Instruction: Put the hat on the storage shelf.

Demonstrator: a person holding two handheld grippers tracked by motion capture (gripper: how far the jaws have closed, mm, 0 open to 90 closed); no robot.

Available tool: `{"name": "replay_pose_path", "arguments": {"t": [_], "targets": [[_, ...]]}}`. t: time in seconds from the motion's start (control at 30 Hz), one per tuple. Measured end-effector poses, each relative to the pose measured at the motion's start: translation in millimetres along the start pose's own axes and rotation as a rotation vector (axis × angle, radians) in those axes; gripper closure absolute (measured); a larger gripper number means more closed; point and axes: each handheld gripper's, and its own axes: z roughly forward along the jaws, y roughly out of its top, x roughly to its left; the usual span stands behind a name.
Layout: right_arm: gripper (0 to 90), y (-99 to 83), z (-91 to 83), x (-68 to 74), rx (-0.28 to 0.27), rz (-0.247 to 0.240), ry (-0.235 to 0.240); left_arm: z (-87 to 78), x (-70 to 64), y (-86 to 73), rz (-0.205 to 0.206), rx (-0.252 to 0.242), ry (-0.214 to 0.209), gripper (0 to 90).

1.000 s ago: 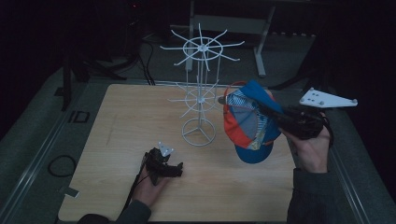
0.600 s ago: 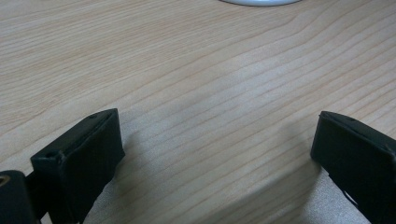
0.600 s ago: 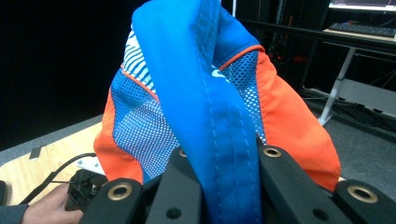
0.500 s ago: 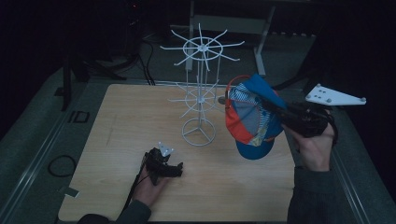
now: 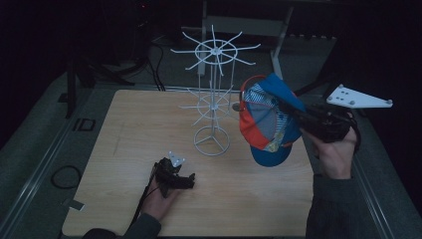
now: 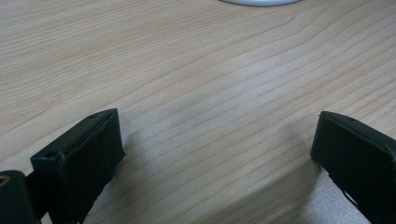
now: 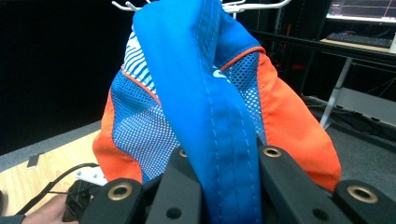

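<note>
My right tongs (image 5: 298, 115) are clamped on a fold of the blue-and-orange cap (image 5: 266, 119), held in the air just beside the white wire rack (image 5: 213, 99) and above the table (image 5: 99, 149). My guess: the cap is meant for one of the rack's prongs; it is lifted but not yet hung, so the hanging is all that's left. My left tongs (image 5: 174, 175) rest on the table, jaws wide, holding nothing. Count: one cap, one rack with two tiers of prongs, none of them carrying anything.
</note>
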Motion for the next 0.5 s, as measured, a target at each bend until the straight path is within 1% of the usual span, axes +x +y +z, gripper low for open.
{"name": "replay_pose_path", "arguments": {"t": [0.37,0.5], "targets": [[85.7,4.2,0.0,0.9,-0.015,-0.003,-0.013,0.0,0.0,0.0,0.000,0.000,0.000,2.6],[85.6,5.0,-1.1,-1.7,-0.013,-0.004,-0.023,0.0,0.0,0.0,0.000,0.000,0.000,2.6]]}}
